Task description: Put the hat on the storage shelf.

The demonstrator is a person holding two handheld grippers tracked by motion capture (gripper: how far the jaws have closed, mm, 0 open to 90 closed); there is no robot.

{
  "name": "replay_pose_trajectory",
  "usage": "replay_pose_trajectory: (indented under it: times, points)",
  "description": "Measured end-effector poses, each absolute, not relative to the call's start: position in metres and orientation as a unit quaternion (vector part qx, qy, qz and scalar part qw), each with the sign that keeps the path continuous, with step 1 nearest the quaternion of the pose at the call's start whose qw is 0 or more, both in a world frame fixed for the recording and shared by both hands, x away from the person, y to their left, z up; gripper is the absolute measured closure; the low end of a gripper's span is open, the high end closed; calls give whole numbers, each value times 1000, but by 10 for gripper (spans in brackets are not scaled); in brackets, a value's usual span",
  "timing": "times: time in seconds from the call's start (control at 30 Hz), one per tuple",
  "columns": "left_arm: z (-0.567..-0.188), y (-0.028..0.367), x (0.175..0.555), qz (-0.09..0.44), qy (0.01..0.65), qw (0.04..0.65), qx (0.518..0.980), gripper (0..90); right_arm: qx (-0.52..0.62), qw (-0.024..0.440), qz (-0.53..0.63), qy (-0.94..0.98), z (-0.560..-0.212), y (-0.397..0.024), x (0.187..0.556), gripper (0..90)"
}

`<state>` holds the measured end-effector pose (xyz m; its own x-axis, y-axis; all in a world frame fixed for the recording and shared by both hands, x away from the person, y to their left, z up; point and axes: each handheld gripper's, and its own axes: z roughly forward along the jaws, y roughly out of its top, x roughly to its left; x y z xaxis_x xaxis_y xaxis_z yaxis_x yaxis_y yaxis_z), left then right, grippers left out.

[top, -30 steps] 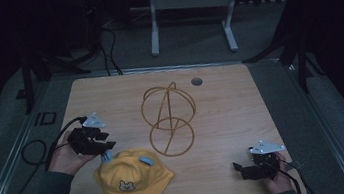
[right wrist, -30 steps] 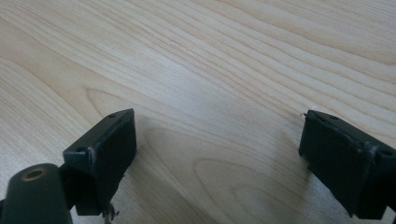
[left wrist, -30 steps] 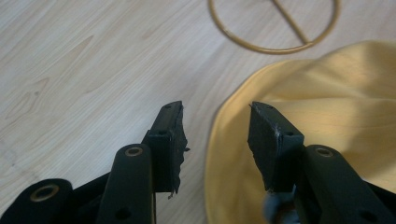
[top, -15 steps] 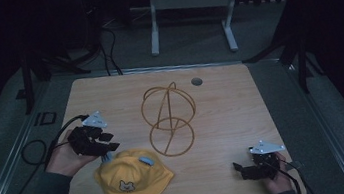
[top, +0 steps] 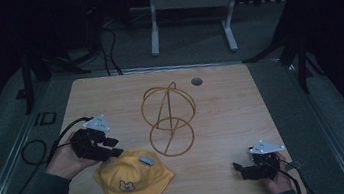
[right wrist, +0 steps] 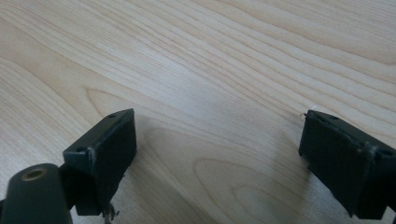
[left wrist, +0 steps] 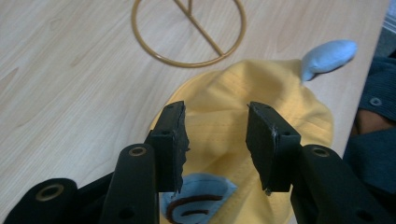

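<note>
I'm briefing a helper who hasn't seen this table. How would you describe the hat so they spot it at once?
On the wooden table, look at the near edge, in front of the gold wire stand. The yellow hat lies there flat, beside the left gripper. It is the only soft thing, with a small animal face and light blue ears.

Black left gripper, grey plate, black cable, seemingly dark sleeve.

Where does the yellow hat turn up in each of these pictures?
High view: hat lies at the table's near edge, left of centre.
Left gripper view: hat fills the lower middle, beyond the jaws.
Right gripper view: bare wood, no hat.
Shared landmark: wire stand's ring, just beyond the hat.
</note>
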<state>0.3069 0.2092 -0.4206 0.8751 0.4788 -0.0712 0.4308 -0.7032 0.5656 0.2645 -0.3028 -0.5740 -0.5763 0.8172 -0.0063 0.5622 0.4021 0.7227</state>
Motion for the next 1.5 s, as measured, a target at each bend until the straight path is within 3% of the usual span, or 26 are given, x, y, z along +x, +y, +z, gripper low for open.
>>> replay_pose_trajectory:
  times: [0.63, 1.5]
  points:
    - [-417, 195, 296, 3, 180, 277, 944, 571, 424, 183, 348, 816, -574, -303, 264, 110]
    - [-435, 176, 305, -21, 145, 208, 967, 616, 425, 182, 348, 816, -574, -302, 264, 110]
